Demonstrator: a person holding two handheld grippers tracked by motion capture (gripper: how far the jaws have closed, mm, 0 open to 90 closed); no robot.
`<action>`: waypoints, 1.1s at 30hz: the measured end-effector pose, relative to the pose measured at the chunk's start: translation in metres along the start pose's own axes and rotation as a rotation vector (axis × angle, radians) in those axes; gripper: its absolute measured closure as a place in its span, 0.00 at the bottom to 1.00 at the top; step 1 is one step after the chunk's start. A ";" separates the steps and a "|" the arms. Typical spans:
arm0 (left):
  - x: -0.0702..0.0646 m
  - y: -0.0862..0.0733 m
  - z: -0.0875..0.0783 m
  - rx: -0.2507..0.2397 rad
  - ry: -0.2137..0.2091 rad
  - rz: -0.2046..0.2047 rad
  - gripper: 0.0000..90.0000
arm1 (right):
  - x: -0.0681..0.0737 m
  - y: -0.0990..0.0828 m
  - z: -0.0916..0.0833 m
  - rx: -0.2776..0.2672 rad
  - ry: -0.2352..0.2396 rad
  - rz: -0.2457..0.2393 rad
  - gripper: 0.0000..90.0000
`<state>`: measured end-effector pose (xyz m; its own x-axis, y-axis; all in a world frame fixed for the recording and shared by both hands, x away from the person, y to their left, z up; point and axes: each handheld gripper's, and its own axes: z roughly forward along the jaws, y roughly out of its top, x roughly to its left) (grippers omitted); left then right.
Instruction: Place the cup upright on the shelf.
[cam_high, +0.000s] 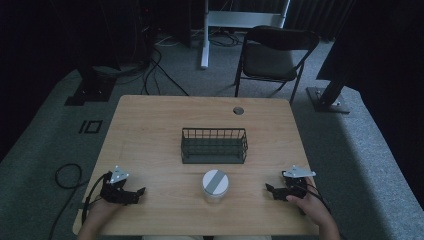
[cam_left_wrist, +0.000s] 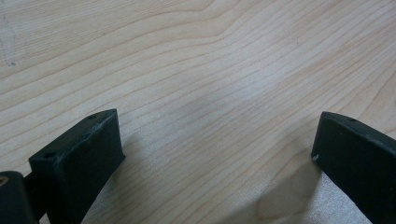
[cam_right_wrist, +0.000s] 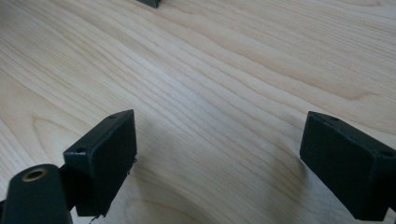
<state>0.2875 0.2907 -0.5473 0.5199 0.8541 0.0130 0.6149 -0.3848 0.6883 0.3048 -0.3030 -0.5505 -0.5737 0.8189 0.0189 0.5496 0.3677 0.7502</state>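
A clear jar with a white lid crossed by a grey stripe (cam_high: 215, 186) stands near the table's front edge, in the middle. Behind it sits a dark wire basket (cam_high: 214, 145), which looks empty. My left gripper (cam_high: 138, 194) rests on the table at the front left, well left of the jar, open (cam_left_wrist: 215, 140) with bare wood between its jaws. At the front right my right gripper (cam_high: 271, 190) lies low on the table, also open (cam_right_wrist: 219, 140) over bare wood. A dark corner of the basket (cam_right_wrist: 152, 3) peeks in at the top of the right gripper view.
The light wooden table (cam_high: 150, 130) has a round cable hole (cam_high: 238, 110) at its back edge. Beyond it stand a folding chair (cam_high: 275, 55) and dark stands on the grey carpet. Cables trail off the left side (cam_high: 67, 175).
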 end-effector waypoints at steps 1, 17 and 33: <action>0.000 0.000 0.000 0.000 0.000 0.000 0.02 | 0.001 0.000 0.000 -0.004 0.002 -0.003 0.12; 0.000 0.000 0.000 0.000 0.000 0.000 0.02 | 0.020 0.009 0.009 -0.014 0.065 -0.038 0.12; 0.000 0.000 0.000 0.001 0.005 -0.005 0.02 | 0.052 0.024 0.012 -0.052 0.169 -0.122 0.12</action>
<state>0.2878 0.2906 -0.5473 0.5139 0.8578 0.0131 0.6183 -0.3809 0.6875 0.2953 -0.2460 -0.5396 -0.7302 0.6825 0.0327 0.4401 0.4332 0.7865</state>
